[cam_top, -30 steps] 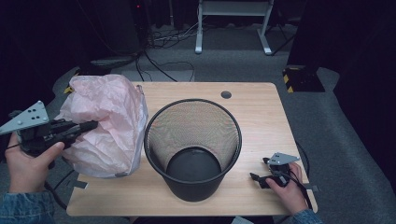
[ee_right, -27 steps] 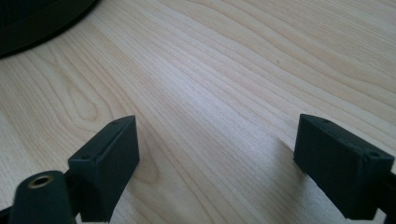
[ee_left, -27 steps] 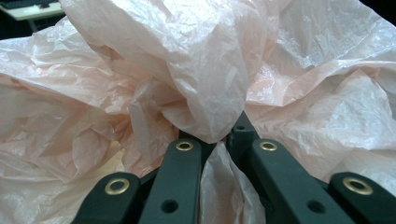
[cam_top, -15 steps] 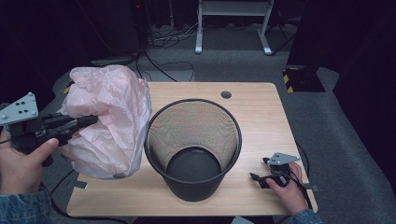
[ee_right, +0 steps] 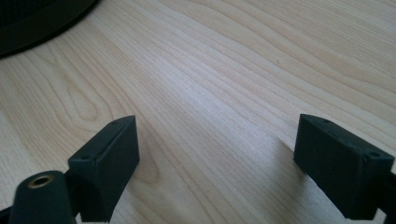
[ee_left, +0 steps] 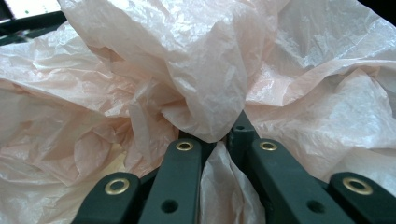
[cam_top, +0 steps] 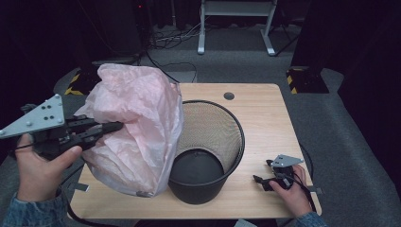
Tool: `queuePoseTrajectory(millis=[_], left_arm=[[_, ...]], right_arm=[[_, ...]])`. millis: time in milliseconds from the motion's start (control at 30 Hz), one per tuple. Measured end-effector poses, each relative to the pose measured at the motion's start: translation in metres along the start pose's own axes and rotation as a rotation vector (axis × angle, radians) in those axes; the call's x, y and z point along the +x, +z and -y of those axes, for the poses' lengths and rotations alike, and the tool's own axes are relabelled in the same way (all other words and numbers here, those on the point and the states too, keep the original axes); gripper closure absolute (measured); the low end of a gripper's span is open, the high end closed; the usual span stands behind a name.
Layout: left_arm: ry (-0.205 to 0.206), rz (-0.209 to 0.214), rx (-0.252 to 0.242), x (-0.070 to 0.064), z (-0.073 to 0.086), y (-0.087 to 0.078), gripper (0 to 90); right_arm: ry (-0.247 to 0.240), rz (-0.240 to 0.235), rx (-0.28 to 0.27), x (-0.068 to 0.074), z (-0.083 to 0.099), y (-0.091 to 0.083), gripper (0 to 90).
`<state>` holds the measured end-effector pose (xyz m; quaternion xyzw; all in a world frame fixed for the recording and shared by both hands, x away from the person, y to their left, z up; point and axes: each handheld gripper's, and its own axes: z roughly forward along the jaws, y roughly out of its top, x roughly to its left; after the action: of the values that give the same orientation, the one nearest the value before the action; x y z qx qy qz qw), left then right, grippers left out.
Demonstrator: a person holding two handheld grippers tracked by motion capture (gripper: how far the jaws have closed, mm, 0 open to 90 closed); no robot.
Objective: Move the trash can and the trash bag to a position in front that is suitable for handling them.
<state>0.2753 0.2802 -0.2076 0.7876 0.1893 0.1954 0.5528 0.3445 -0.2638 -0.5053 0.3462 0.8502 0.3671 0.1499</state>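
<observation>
A crumpled pink plastic bag (cam_top: 137, 127) hangs above the table's left side, its right edge over the rim of a black mesh wastebasket (cam_top: 208, 146). My left gripper (cam_top: 116, 126) is shut on a fold of that pink plastic bag (ee_left: 205, 93), lifted off the wood. In the left gripper view the thin film bunches between the jaws. My right gripper (cam_top: 263, 178) rests low on the table to the basket's right, open, with bare wood (ee_right: 210, 107) between its jaws. The basket's dark base (ee_right: 37, 18) shows at the top left of the right gripper view.
The wooden table (cam_top: 265, 113) has a round cable hole (cam_top: 229, 96) at the back. Beyond it are grey carpet, cables and a white desk frame (cam_top: 234, 28). Yellow-black floor tape (cam_top: 302, 75) lies off the right edge.
My left gripper has lifted the pink bag and carried it to the right, so it now overlaps the basket's left rim. The right gripper has stayed where it was.
</observation>
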Motion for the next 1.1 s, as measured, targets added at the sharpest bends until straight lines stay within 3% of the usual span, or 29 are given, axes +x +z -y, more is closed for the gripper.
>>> queuePoseTrajectory(millis=[267,600,1100], left_arm=[[0.049,0.058,-0.001,-0.017,-0.014,0.023,85.3],[0.078,0.131,0.004,-0.03,-0.024,0.054,85.2],[0.084,0.198,0.068,-0.042,-0.025,0.096,84.6]], right_arm=[[0.0,0.0,0.0,0.0,0.0,0.0,13.8],[-0.001,0.0,0.0,0.0,0.0,0.0,13.8],[0.0,0.001,0.0,0.0,0.0,0.0,13.8]])
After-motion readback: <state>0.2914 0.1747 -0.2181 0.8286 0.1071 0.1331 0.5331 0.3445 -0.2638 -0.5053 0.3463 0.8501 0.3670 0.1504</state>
